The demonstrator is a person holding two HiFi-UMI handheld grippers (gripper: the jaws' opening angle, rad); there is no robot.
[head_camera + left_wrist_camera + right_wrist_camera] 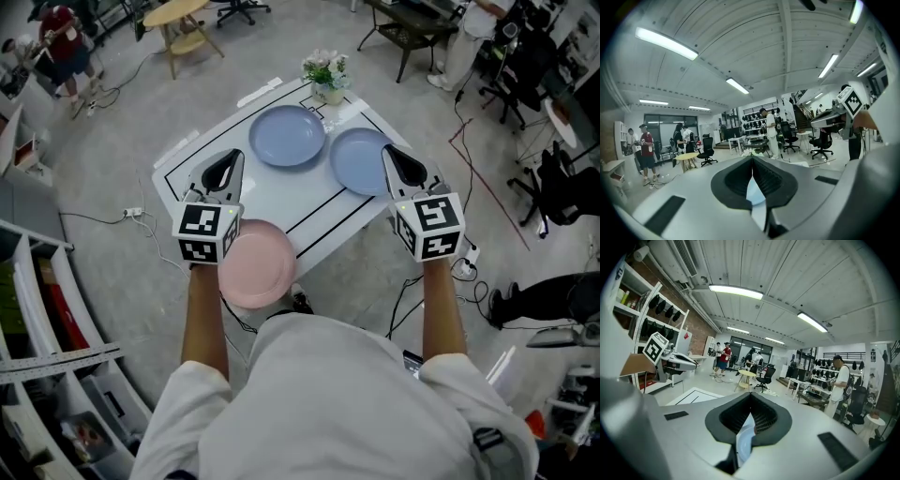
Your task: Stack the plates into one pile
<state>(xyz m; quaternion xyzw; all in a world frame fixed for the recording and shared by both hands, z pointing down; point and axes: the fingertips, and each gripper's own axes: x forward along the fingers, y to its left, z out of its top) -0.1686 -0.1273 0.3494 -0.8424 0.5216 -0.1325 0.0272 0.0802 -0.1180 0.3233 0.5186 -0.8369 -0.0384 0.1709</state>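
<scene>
Your left claw (pixel 228 165) and right claw (pixel 401 167) are both pinched fully closed and empty, held above the bench (pixel 309 202). No stacking is done yet. The pink plate (pixel 261 267) sits at the near edge and seems to overhang it. The two blue plates, left blue plate (pixel 287 136) and right blue plate (pixel 359 161), lie side by side farther back. Open one claw, come in low, and pinch a rim, since the overhanging pink one looks easiest. Lift it level, centre it over another plate, and set it down flat. The plates are round and shallow with raised rims. They look smooth and probably slippery, so bite well onto the rim. The bench top is white and glossy, marked with black lines.
</scene>
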